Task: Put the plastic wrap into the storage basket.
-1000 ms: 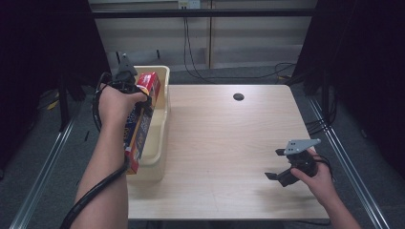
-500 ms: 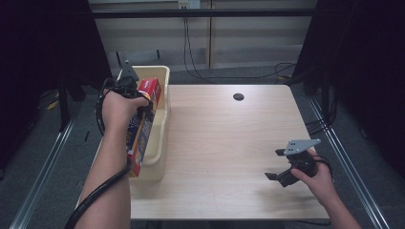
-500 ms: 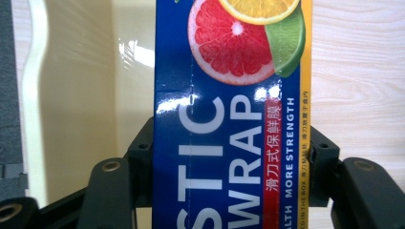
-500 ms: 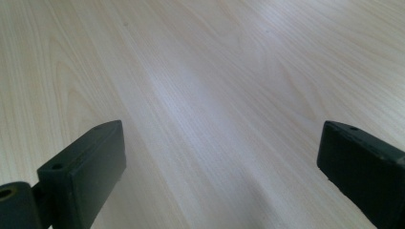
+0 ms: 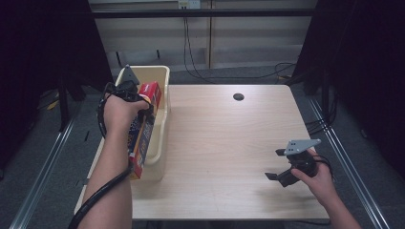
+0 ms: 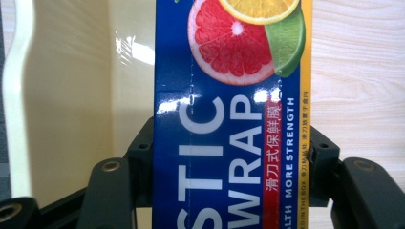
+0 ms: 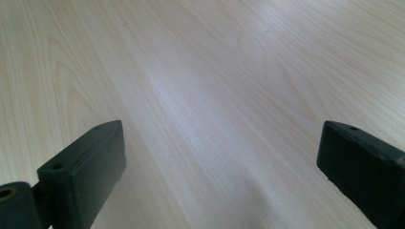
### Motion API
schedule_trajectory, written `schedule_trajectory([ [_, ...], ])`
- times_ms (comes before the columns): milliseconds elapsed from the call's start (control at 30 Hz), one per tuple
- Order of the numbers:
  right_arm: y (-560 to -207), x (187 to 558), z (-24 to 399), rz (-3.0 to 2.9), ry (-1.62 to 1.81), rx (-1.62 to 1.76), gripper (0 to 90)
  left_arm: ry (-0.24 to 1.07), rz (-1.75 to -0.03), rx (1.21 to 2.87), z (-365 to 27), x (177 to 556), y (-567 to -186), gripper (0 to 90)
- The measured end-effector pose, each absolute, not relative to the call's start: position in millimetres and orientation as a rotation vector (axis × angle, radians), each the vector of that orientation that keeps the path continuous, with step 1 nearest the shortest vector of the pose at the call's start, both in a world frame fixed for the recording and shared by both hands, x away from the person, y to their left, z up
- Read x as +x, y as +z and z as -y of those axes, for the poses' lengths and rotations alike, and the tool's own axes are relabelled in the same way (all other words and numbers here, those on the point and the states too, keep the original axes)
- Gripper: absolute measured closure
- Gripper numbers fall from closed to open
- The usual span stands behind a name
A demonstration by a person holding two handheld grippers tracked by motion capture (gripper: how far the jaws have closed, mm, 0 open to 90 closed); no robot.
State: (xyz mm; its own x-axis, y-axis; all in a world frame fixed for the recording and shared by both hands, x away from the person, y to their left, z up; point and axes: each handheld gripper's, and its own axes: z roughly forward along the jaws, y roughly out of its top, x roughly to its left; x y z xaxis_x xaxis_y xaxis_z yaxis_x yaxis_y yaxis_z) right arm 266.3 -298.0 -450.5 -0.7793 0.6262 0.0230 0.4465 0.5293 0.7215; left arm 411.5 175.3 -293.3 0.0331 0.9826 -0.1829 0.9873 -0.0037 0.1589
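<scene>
Clamping plastic wrap box (image 6: 229,119), left gripper (image 6: 229,176) jaws tight; right gripper (image 7: 219,167) jaws wide.

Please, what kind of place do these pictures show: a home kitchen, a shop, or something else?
Probably a lab or recording workspace, not a kitchen. A plain wooden table stands between dark curtains, cables run loose over the floor behind it, and the person's left gripper holds a plastic wrap box at a cream bin.
</scene>
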Motion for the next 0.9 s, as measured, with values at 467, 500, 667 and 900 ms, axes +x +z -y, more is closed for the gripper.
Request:
schedule_trajectory([
  [467,-450,266,299,-2.532,1.094,0.912,2.5,-0.044,-2.051,2.083,-177,411,-302,40.0],
  [500,-450,266,299,-2.530,1.093,0.910,2.5,-0.036,-2.058,2.087,-177,411,-304,40.0],
  [667,-450,266,299,-2.526,1.095,0.910,2.5,-0.053,-2.055,2.083,-178,411,-308,39.9],
  [900,-450,266,299,-2.534,1.093,0.911,2.5,-0.065,-2.065,2.086,-177,411,-315,39.8],
])
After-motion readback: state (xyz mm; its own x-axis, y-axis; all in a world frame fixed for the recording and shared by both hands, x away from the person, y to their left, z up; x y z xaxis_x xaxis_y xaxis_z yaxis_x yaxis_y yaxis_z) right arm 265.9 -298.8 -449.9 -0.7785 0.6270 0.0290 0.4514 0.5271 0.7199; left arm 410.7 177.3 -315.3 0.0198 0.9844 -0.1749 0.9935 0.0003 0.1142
